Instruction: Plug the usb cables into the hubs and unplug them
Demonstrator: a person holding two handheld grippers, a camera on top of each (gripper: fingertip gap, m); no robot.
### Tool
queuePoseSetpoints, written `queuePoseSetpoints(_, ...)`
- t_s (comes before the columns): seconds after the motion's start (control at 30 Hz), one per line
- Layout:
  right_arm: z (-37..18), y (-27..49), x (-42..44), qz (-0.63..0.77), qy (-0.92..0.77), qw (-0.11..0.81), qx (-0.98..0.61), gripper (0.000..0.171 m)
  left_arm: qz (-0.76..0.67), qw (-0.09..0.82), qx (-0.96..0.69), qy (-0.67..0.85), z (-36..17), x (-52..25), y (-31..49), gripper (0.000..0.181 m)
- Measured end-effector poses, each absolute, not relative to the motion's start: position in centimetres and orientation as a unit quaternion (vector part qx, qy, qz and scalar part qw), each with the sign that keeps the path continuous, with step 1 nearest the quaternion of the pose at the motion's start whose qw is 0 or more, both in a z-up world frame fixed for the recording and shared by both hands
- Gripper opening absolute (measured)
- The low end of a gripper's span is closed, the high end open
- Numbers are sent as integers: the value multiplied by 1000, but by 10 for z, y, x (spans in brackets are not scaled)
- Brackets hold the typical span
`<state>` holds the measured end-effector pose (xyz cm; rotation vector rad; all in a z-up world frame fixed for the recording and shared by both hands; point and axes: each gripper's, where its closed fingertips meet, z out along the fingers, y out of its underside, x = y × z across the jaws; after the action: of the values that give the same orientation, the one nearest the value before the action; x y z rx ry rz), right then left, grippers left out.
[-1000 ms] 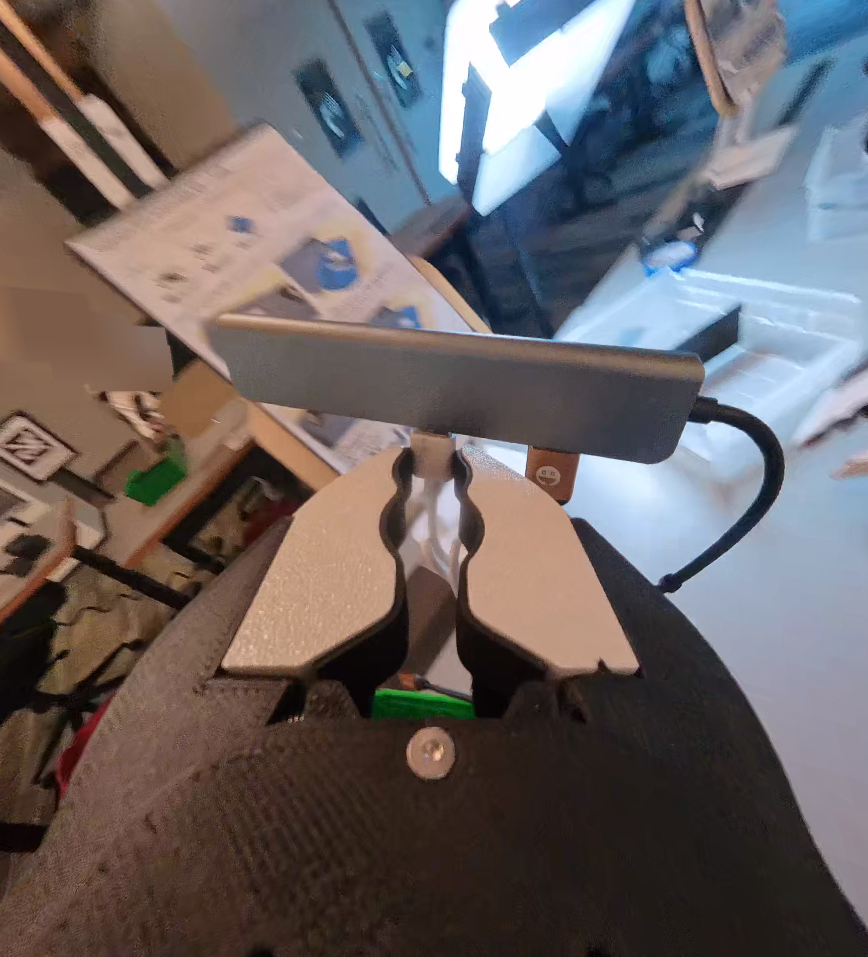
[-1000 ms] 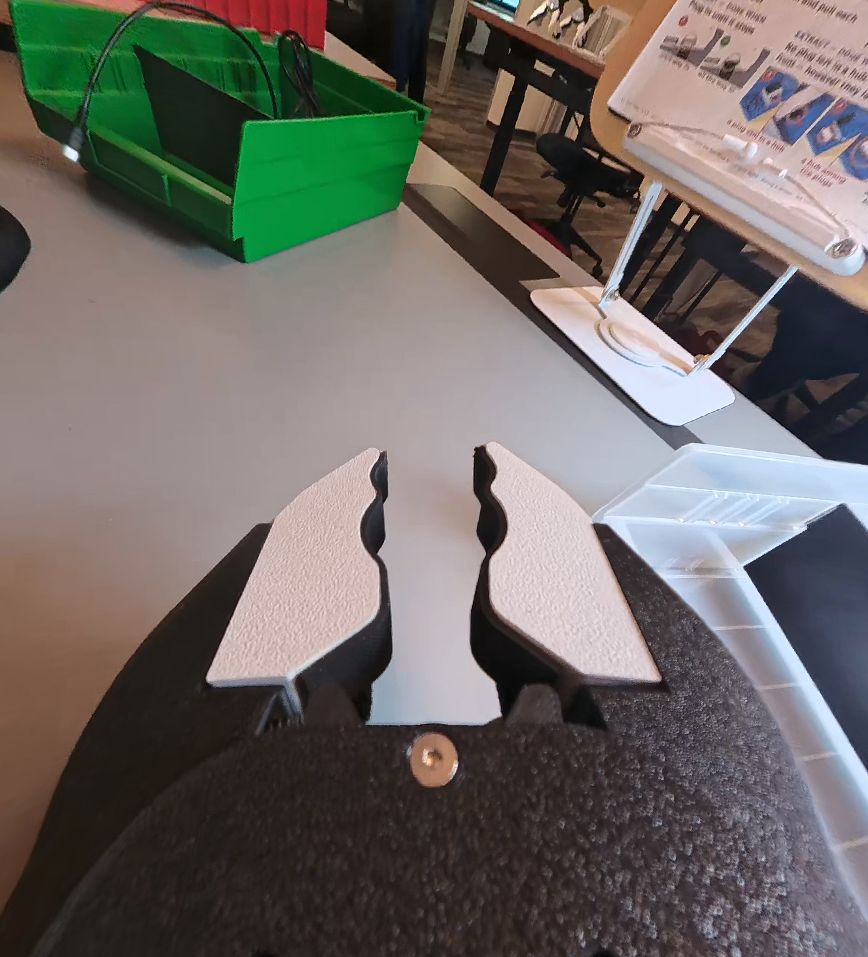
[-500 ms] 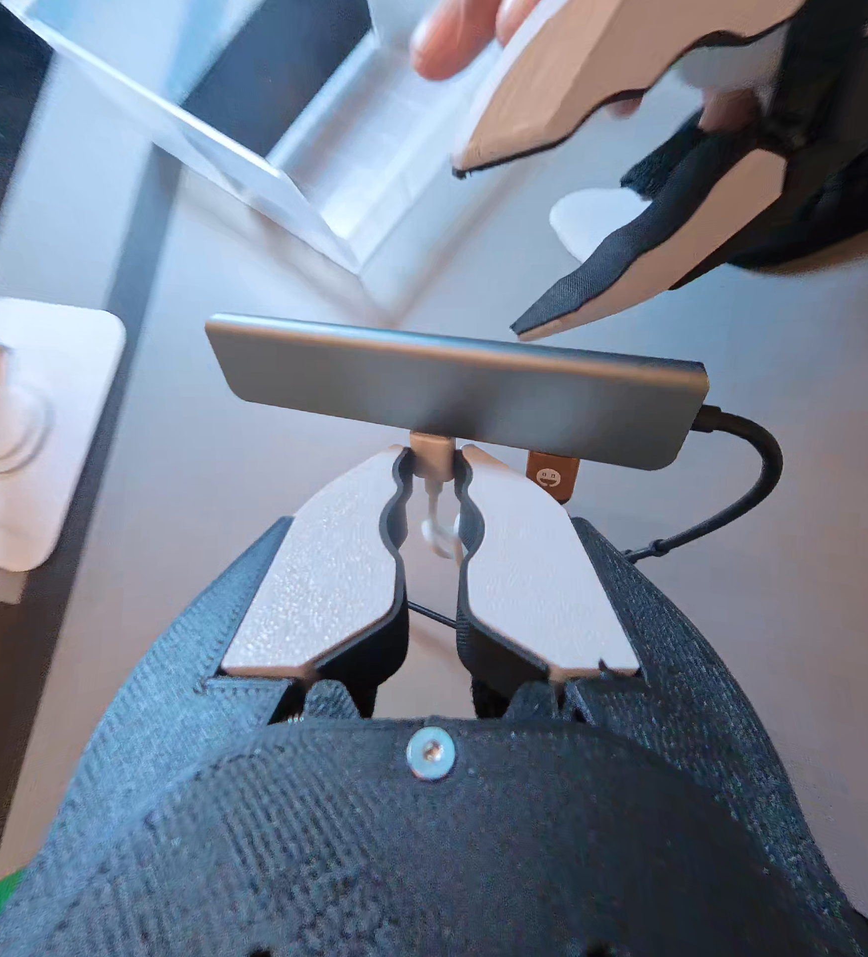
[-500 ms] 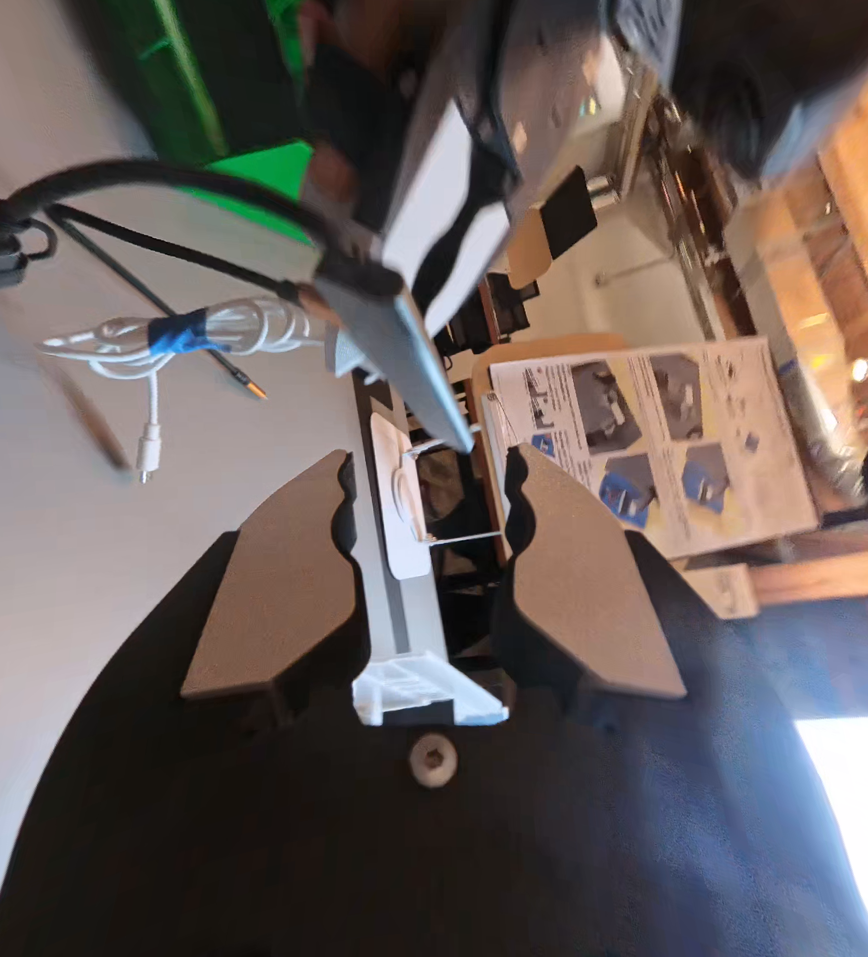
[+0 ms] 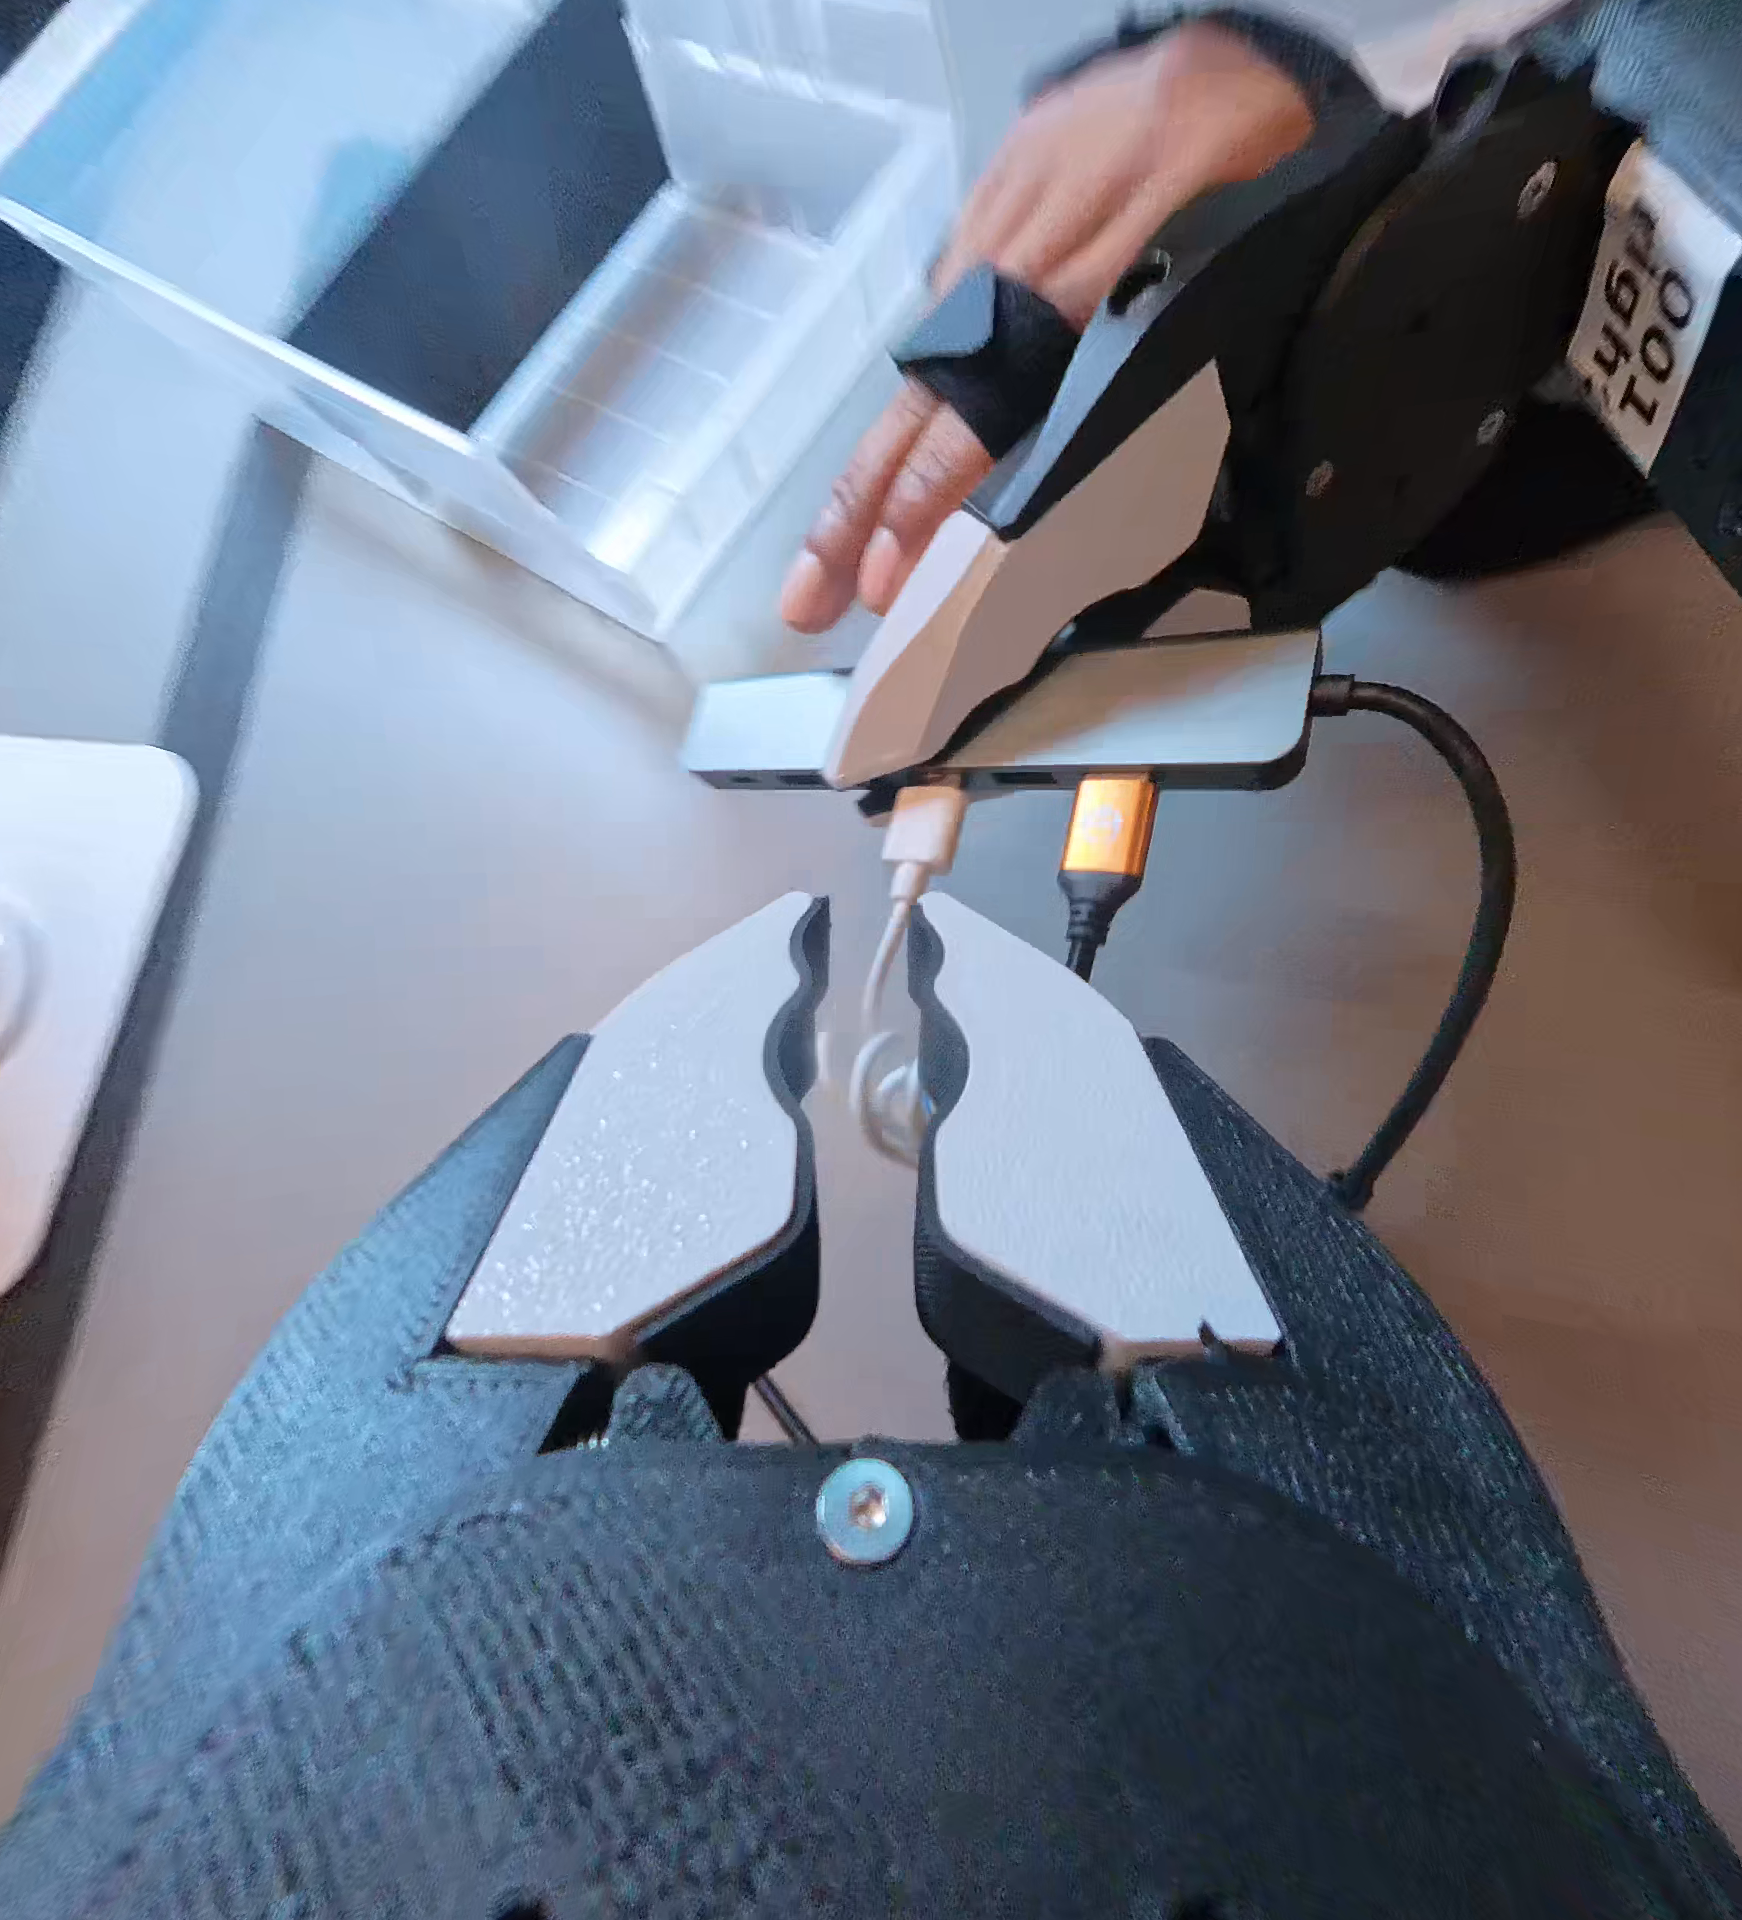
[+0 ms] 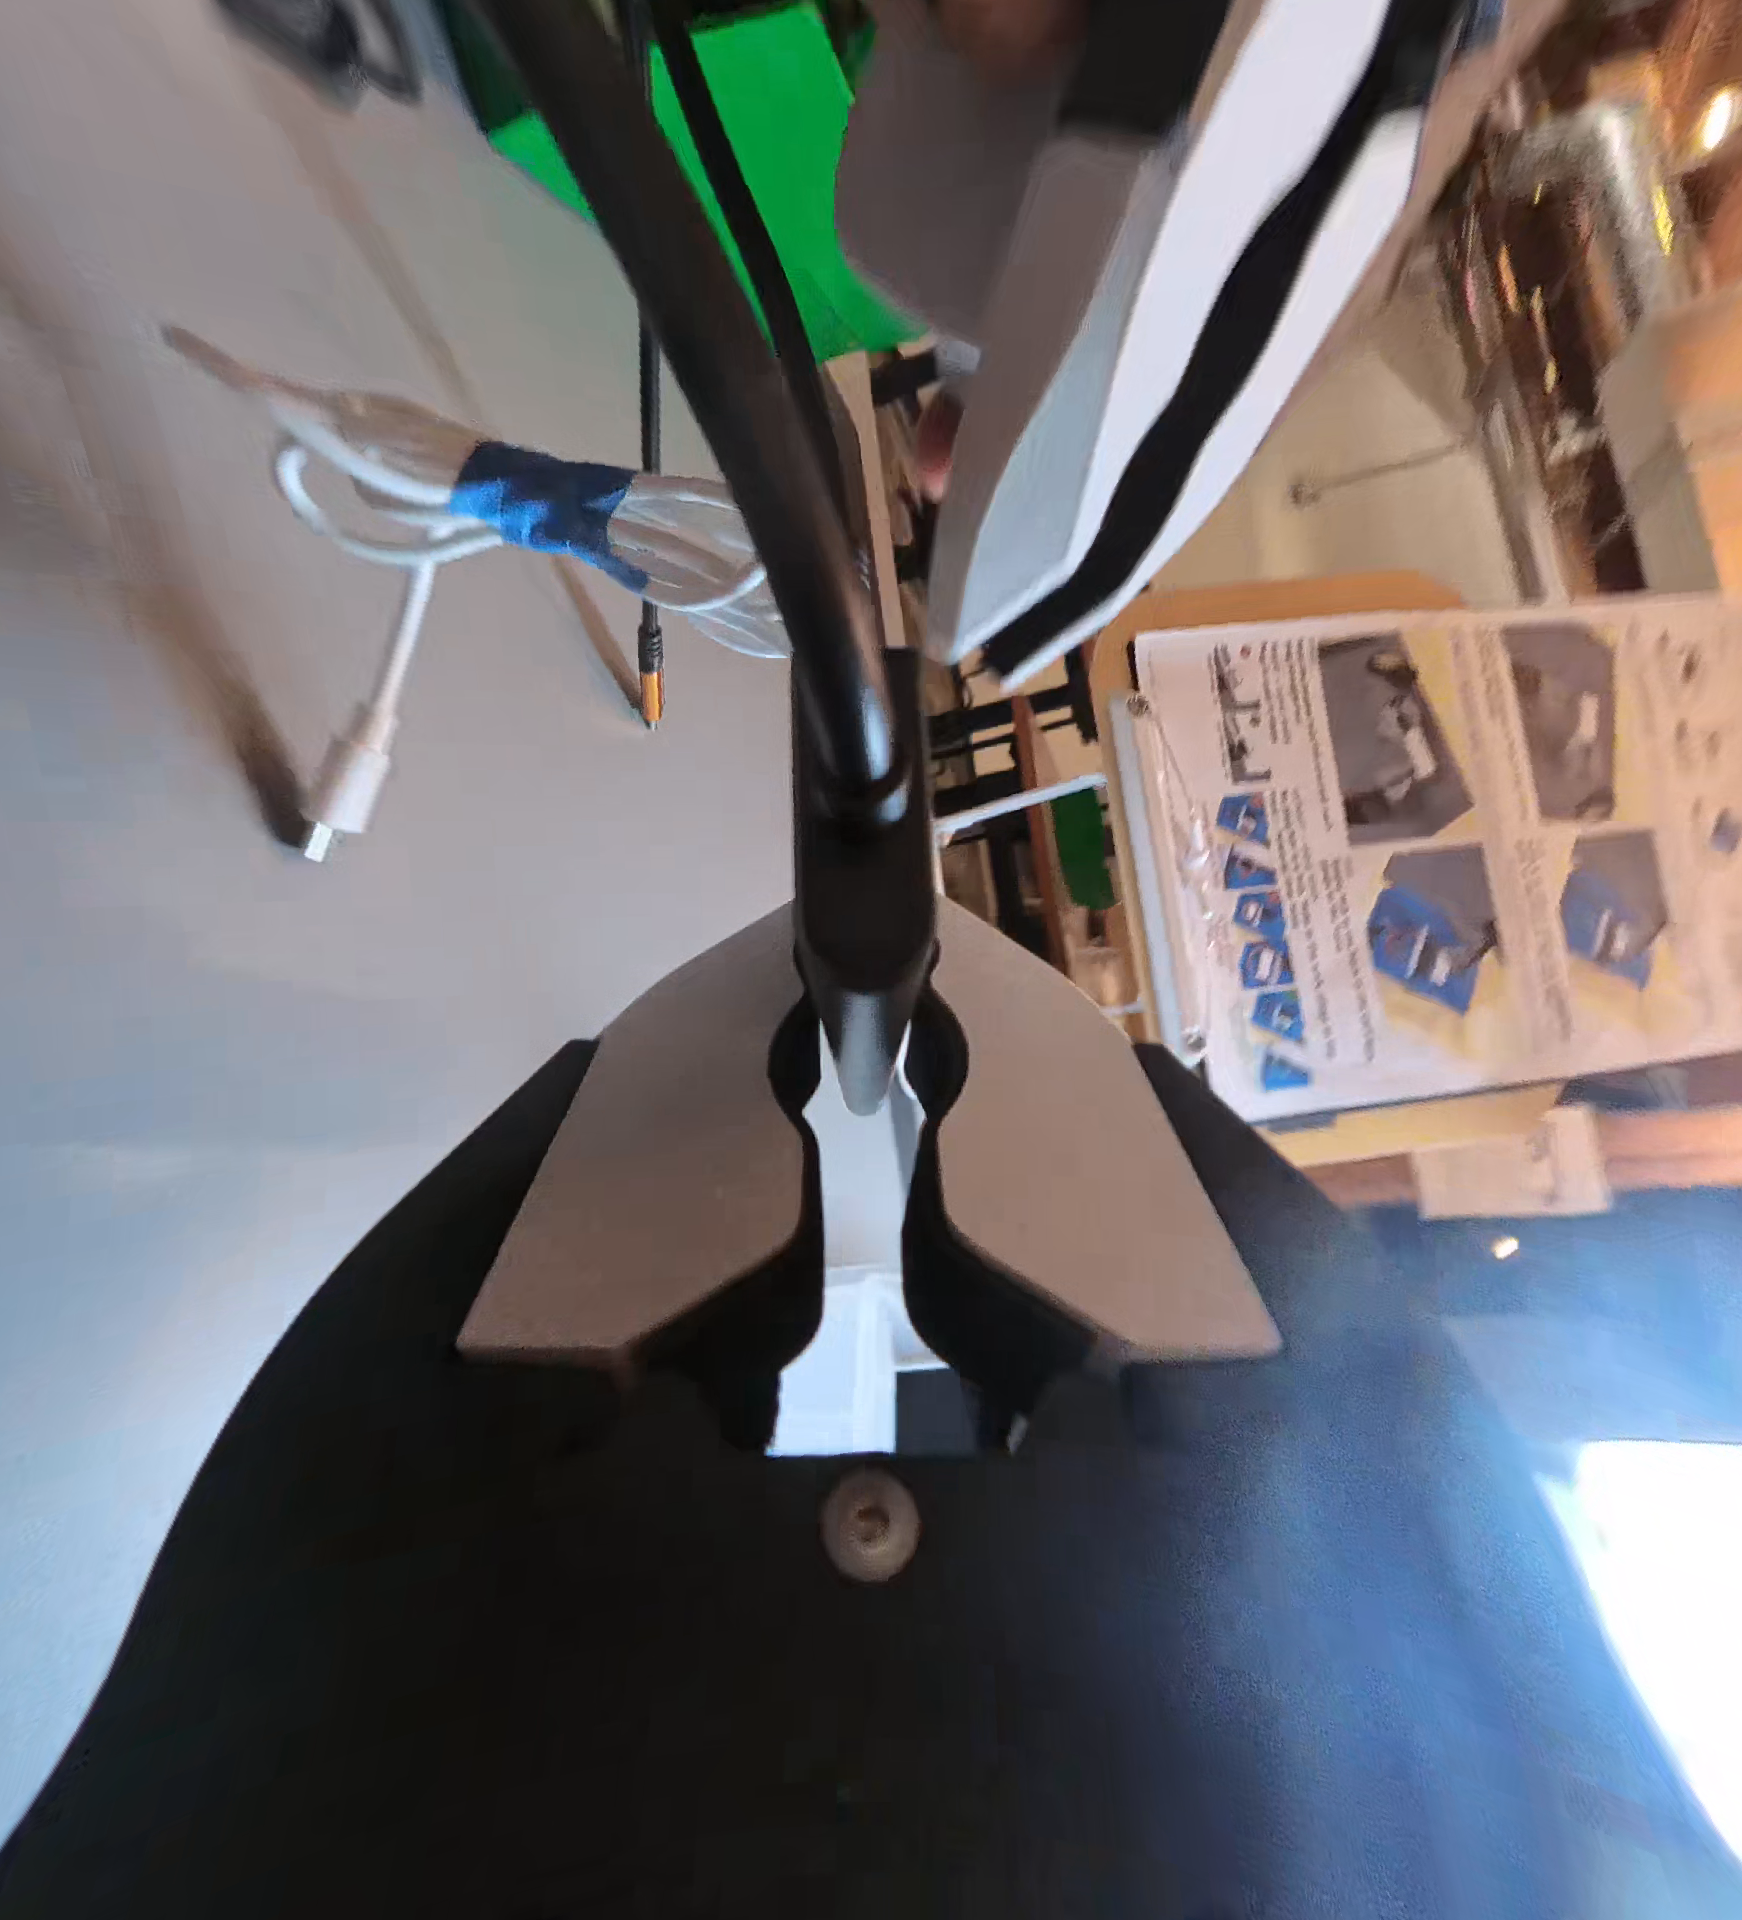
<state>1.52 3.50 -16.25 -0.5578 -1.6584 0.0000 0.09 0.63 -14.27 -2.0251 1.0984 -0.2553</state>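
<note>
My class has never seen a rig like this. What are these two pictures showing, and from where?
No robot here: a person holds a two-fingered gripper in each hand, and each carries a camera looking along its fingers.

The left wrist view shows the left gripper up close. A white cable runs between its fingers; whether it is pinched is unclear. Beyond it, the right gripper clamps a grey hub, which has a white plug and an orange plug in it.

The right wrist view sees that hub edge-on. On the table lie a clear bin and the cable's coil, bound with blue tape.
</note>
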Motion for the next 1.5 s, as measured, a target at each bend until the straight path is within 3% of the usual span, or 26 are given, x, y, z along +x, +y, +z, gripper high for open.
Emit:
queuePoseSetpoints(0.17, -137, 45, 23, 197, -642, 611, -419, 11, -92, 519, -736, 424, -72, -2, -7, 27)
queuePoseSetpoints(0.3, -107, 52, 32, 412, -519, 546, -512, 11, -57, 632, -661, 401, -10, -10, -21, 27)
queuePoseSetpoints(0.4, -89, 64, 43, 527, -425, 500, -540, 11, -116, 663, -631, 386, 14, -14, -38, 23)
queuePoseSetpoints(0.5, -74, 72, 54, 605, -354, 476, -530, 11, -245, 623, -614, 418, 7, 9, -62, 10)
queuePoseSetpoints(0.67, -43, 70, 73, 746, -248, 420, -454, 11, -307, 496, -679, 445, -86, 45, -35, 13)
queuePoseSetpoints(0.77, -39, 66, 74, 761, -238, 420, -433, 11, -457, 462, -694, 310, -119, 83, -2, 40)
queuePoseSetpoints(0.83, -42, 59, 69, 752, -259, 427, -431, 11, -517, 514, -655, 198, -106, 88, 23, 49)
queuePoseSetpoints(0.9, -46, 51, 64, 740, -279, 435, -430, 11, -546, 553, -614, 137, -86, 75, 36, 44)
queuePoseSetpoints(0.93, -46, 49, 62, 736, -283, 441, -430, 11, -543, 564, -607, 136, -81, 67, 37, 35)
queuePoseSetpoints(0.97, -48, 47, 59, 727, -294, 443, -435, 11, -535, 579, -597, 147, -76, 61, 34, 16)
queuePoseSetpoints(1.0, -50, 45, 56, 723, -301, 442, -437, 11, -519, 589, -598, 162, -73, 56, 31, 14)
queuePoseSetpoints(1.33, -99, 29, 36, 710, -398, 267, -515, 34, -339, 676, -609, 239, -11, -20, 6, 11)
queuePoseSetpoints(1.5, -111, 48, 44, 575, -500, 369, -532, 47, -177, 696, -627, 302, 5, -51, -8, 11)
